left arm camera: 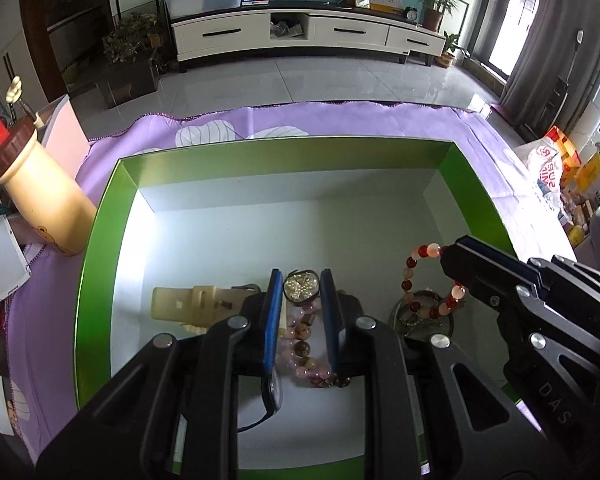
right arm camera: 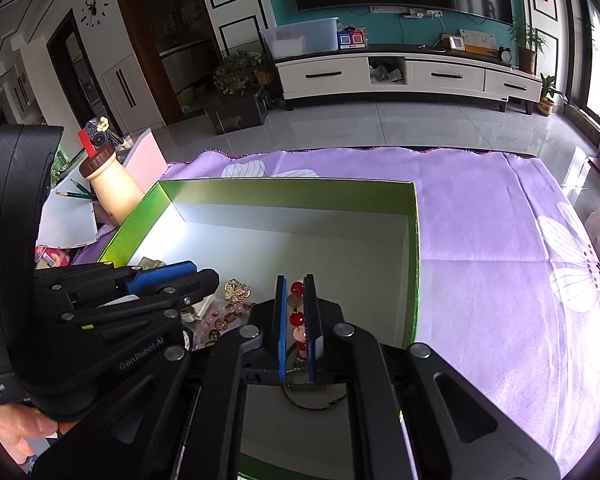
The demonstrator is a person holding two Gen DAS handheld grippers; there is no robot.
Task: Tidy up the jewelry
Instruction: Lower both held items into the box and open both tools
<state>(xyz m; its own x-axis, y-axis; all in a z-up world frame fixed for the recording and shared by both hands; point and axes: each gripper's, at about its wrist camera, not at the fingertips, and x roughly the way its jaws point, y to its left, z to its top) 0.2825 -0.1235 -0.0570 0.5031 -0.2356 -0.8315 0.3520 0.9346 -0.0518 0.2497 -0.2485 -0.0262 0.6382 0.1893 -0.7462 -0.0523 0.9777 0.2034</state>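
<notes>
I hold both tongs over the green box (left arm camera: pixel 100 240), which stands on a purple cloth (right arm camera: pixel 500 260) printed with white flowers.

My right gripper (right arm camera: pixel 296 312) is pressed together on a bracelet of red and pale orange beads (left arm camera: pixel 414 280). In the left wrist view the loop hangs from its tips above the right part of the box floor, over a round dark-rimmed piece (left arm camera: pixel 420 322) that lies there. On that gripper's black body I can read the letters "DAS".

My left gripper (left arm camera: pixel 302 312) is in the middle of the box, its blue pads nearly together. Between them I see a pink and brown bead bracelet (left arm camera: pixel 302 344) and, at the tips, a dark oval piece set with small pearls (left arm camera: pixel 300 286). Whether the pads press on either of them I cannot tell; both seem to lie on the box floor below. A watch (left arm camera: pixel 272 396) with a dark strap lies under the left finger. Left of the gripper, inside the box, lies a cream plastic part (left arm camera: pixel 192 306). In the right wrist view a gold brooch (right arm camera: pixel 238 290) lies just beyond the left gripper's tips, and on that gripper's body I read "GenRobot.AI".

Outside the box's left wall, a cream bottle-shaped holder (left arm camera: pixel 40 192) with a brown cap leans, with pencils (right arm camera: pixel 78 190) and paper beside it. Far past the box's right side, a plastic bag (left arm camera: pixel 548 168) carries red lettering that I cannot make out.
</notes>
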